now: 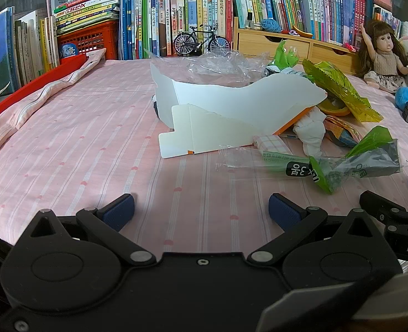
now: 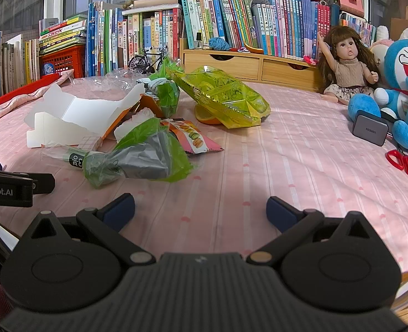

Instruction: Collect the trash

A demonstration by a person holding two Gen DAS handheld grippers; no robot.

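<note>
"Robot.AI" is printed in white on the black body of the left gripper (image 2: 7, 191), seen at the left edge of the right wrist view. "UGREEN" is printed, small, on the grey charger block (image 2: 369, 130) beside the blue plush toy. On the green and clear wrapper (image 1: 300, 167), Korean characters and the digit "3" are shown in a black oval; "NET WT" is partly legible along its edge. Chinese titles are carried on the book spines (image 2: 231, 22), too small to be read reliably.
</note>
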